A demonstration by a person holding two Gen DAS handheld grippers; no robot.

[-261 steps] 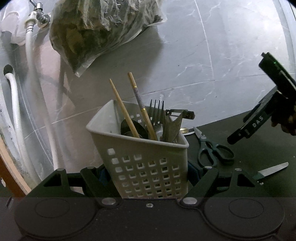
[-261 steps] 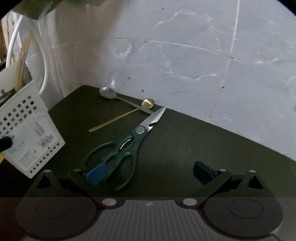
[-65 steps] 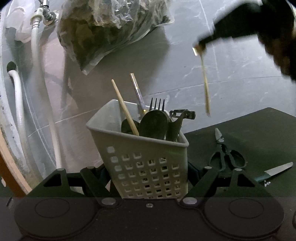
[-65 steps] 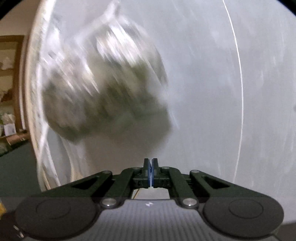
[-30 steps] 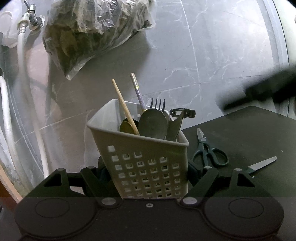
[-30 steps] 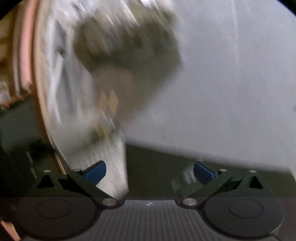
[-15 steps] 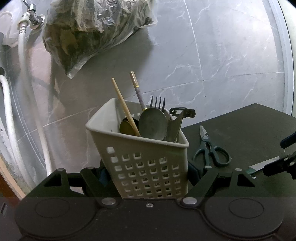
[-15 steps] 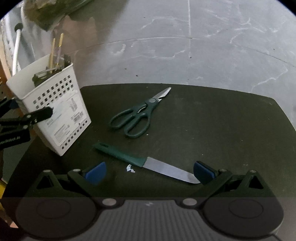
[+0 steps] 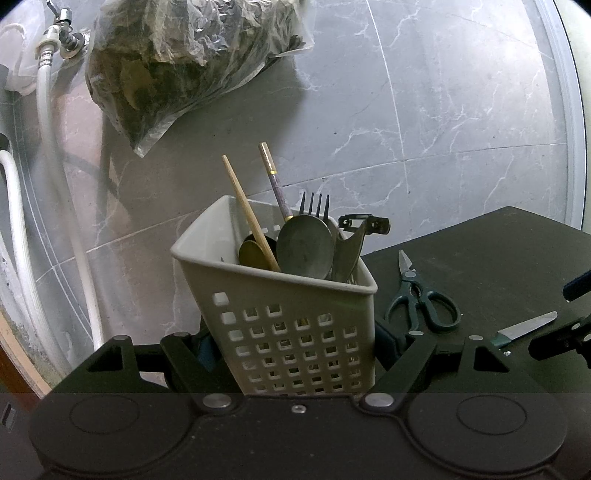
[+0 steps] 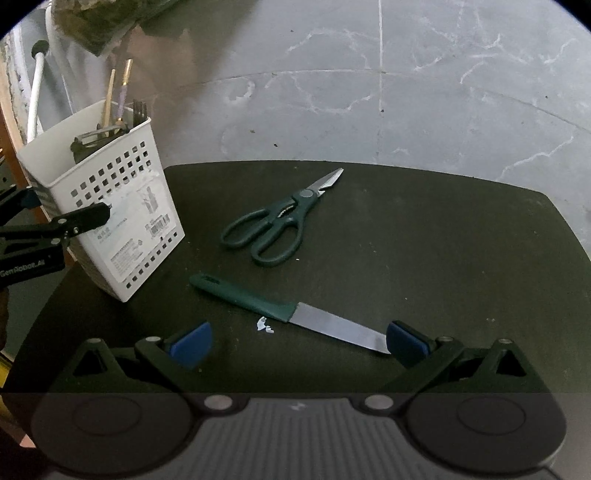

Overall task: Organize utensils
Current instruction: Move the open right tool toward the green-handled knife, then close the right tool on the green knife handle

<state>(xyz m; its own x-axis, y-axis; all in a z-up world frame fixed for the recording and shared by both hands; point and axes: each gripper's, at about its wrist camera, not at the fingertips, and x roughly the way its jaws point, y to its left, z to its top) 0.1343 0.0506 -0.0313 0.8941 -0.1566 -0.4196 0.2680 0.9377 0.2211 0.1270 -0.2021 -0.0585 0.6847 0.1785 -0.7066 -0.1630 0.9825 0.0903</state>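
My left gripper [image 9: 291,343] is shut on the white perforated basket [image 9: 295,317], which stands tilted at the left edge of the dark table [image 10: 424,240]. Chopsticks, a fork, spoons and a peeler stick out of the basket. In the right wrist view my right gripper [image 10: 299,345] is open and low over a green-handled knife [image 10: 258,302], whose blade tip lies beside the right pad [image 10: 406,343]. Green scissors [image 10: 273,229] lie shut beyond the knife. The left wrist view shows the scissors [image 9: 421,302], the knife blade [image 9: 524,326] and the right gripper [image 9: 569,317] at the right edge.
A clear plastic bag of dark leaves [image 9: 192,62] lies on the grey marble floor behind the basket. White hoses [image 9: 51,166] and a tap [image 9: 62,26] run along the left. The table edge curves close behind the scissors, and a white crumb [image 10: 264,326] lies by the knife.
The right gripper, earlier shut on a gold spoon above the basket, has opened and swung down over the knife. A gold spoon now shows in the basket. The left gripper has held still.
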